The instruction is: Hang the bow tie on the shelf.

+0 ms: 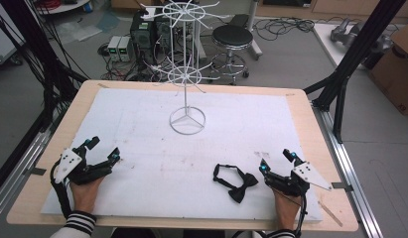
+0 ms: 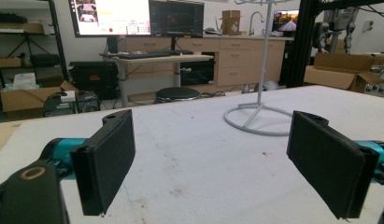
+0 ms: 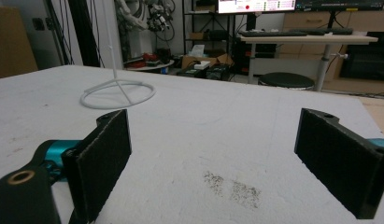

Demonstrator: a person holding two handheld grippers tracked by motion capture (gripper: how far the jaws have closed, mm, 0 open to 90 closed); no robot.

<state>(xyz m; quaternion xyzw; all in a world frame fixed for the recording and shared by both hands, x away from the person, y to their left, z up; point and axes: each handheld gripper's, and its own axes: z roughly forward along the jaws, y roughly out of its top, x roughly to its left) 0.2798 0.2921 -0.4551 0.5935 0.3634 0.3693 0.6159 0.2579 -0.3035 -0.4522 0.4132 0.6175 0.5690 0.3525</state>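
Observation:
A black bow tie [image 1: 235, 181] with its strap lies on the white mat [image 1: 191, 148], near the front right. My right gripper [image 1: 277, 161] rests just right of it, jaws wide apart and nothing between them; in the right gripper view [image 3: 213, 154] I see bare mat between the pads. My left gripper [image 1: 104, 149] sits at the front left, also open and holding nothing, and the left gripper view [image 2: 210, 158] shows bare mat between its pads. A white wire display stand [image 1: 187, 64] rises at the mat's far middle, its ring base [image 2: 257, 119] ahead of the left jaws and its base [image 3: 117, 93] also ahead-left of the right jaws.
The mat covers a wooden table [image 1: 310, 124] framed by black struts [image 1: 360, 54]. Behind the table are a black stool [image 1: 233, 39], power units and cables on the floor. A dark smudge [image 3: 231, 186] marks the mat near the right gripper.

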